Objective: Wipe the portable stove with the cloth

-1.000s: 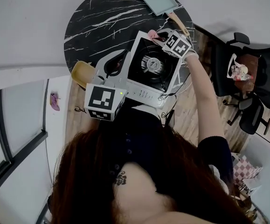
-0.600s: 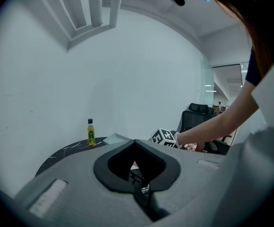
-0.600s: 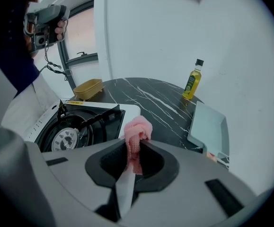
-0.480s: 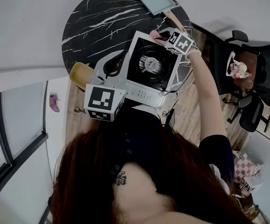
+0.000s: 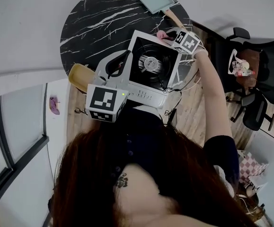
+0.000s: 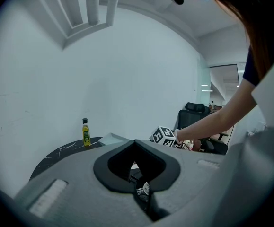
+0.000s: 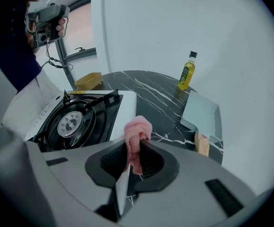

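Seen from above, a person leans over a round black marble table (image 5: 94, 18) with a gripper in each hand. The right gripper (image 7: 136, 144) pinches a bunched pink cloth (image 7: 137, 129) at the far right corner of the portable stove (image 5: 152, 65), just beside its white rim; contact is unclear. The left gripper (image 6: 135, 143), jaws pressed together on nothing, hovers beside the stove's left edge. Wiping well likely means lowering the cloth onto the rim and dragging steady strokes, avoiding the burner grate (image 7: 73, 122)
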`<state>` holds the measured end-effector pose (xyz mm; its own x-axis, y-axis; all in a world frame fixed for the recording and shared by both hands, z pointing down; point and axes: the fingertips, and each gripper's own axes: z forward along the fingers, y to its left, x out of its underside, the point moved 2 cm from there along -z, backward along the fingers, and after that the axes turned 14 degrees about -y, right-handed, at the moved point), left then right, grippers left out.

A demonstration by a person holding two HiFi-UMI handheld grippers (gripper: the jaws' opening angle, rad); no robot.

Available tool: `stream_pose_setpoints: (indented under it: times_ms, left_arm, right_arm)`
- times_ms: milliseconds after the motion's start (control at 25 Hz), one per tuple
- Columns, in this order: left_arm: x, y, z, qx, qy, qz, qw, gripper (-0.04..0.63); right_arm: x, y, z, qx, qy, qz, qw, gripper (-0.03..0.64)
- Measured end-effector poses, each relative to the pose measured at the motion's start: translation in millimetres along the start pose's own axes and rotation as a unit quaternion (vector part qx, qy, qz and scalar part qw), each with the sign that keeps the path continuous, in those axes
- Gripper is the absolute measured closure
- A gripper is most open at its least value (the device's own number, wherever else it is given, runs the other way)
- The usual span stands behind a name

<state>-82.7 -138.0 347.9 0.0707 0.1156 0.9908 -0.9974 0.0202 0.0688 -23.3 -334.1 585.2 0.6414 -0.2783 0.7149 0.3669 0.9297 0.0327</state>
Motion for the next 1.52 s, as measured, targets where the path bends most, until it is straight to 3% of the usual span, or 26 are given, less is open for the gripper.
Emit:
stream_pose_setpoints:
  times_ms: [840,1280,1520]
  left_arm:
    - [3,-15,8,0.023,0.001,0.002,0.9997,0.584]
    - [-3,-31,12,0.049,-0.005,0.007,0.9987,0.584]
    - [-5,-40,11,0.068,-0.007,0.011,0.9976,0.584]
  right_arm:
    - [34,4,-34,0.041,-0.002,0.031,0.999,0.56]
    - [49,13,-53,0.106,-0.021,0.061,0.992,0.56]
    - [58,20,-64,0.166,-0.036,0.082,0.982,0.56]
